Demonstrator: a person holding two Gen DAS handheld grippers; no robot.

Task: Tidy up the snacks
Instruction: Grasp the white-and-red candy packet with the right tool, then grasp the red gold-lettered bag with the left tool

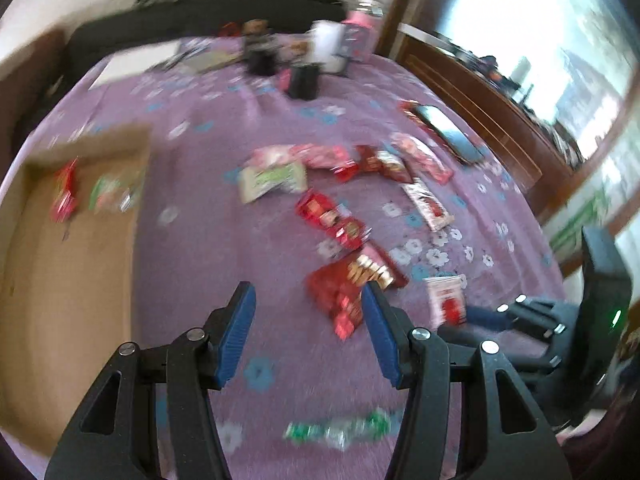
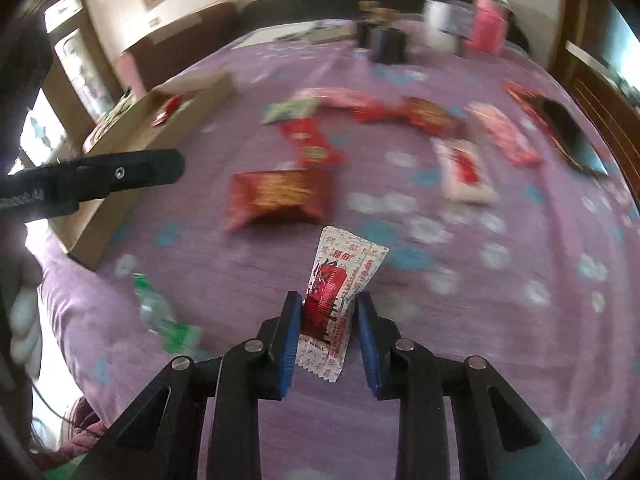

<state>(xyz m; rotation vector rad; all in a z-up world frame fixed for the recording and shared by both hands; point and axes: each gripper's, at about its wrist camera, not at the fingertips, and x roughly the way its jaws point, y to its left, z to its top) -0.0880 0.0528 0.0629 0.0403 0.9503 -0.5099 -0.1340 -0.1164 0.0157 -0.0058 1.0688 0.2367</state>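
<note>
Purple cloth printed with white and blue flowers point(image 1: 200, 272) covers the wide surface under me, soft and a little wrinkled. My left gripper point(image 1: 308, 334) hangs over it with its two blue ribbed pads spread and only cloth between them. My right gripper point(image 2: 329, 330) has one small white packet with red print point(image 2: 340, 284) standing upright between its pads; the left pad touches it, while a sliver of gap shows at the right pad (so I cannot tell whether the pinch is firm). The packet is a flat crinkly sachet with serrated ends.

One shallow cardboard box point(image 1: 80, 264) sits at the left with two wrappers in it, one red point(image 1: 64, 196) and one green-and-pink point(image 1: 114, 194). Loose snacks lie scattered across the middle of the cloth: I count about ten glossy foil packets, mostly red and pink, including one pale green packet point(image 1: 272, 180), one white-and-red flat pack point(image 1: 428, 206), and one dark red pillow-shaped bag point(image 2: 280, 196). One green-and-silver wrapper point(image 1: 340, 432) lies alone near my left fingers. One dark phone-like slab point(image 1: 448, 132) rests at the right edge. Blurred containers point(image 1: 304, 56) cluster at the far end.
</note>
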